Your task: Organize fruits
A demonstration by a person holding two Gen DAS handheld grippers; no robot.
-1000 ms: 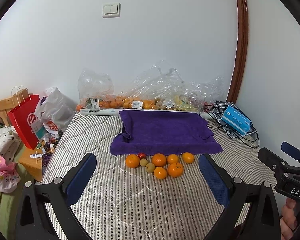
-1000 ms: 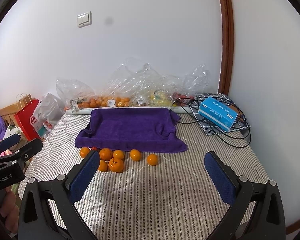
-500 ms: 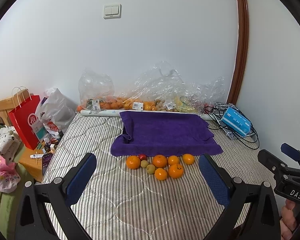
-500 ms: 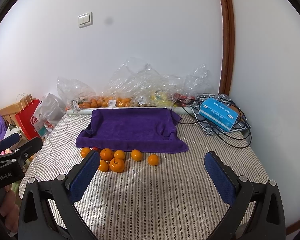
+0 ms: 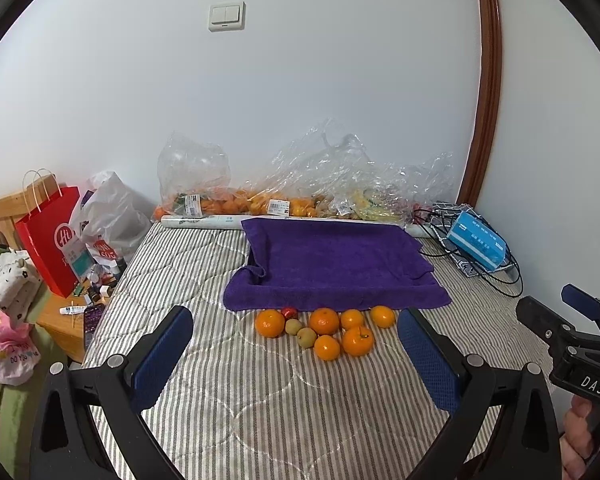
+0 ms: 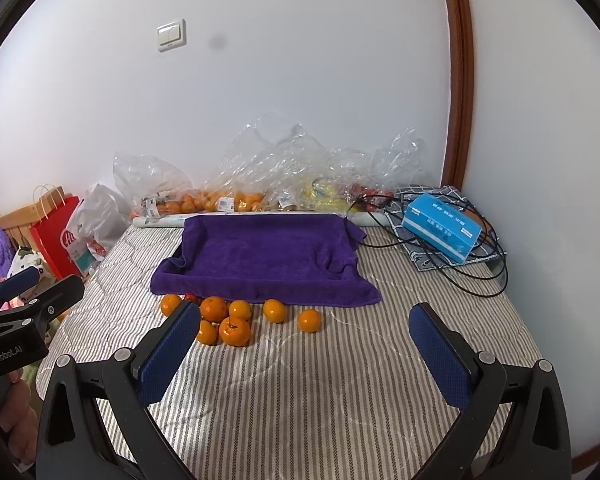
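Striped bedding covers the bed (image 5: 260, 408), where the fruits (image 5: 324, 330) lie loose in a cluster just beside the near edge of a purple towel (image 5: 332, 264) draped over a tray. Both the left claw (image 5: 296, 356) and right claw (image 6: 300, 354) are held released and empty, well short of the cluster. On the soft quilt a nudged orange (image 6: 309, 320) could be rolled toward the bed's edge, and small fruits may be squeezed out of a grasp.

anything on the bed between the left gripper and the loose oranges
Nothing visible. Only bare striped mattress lies between the open left gripper and the oranges, which sit loose just in front of the purple towel.
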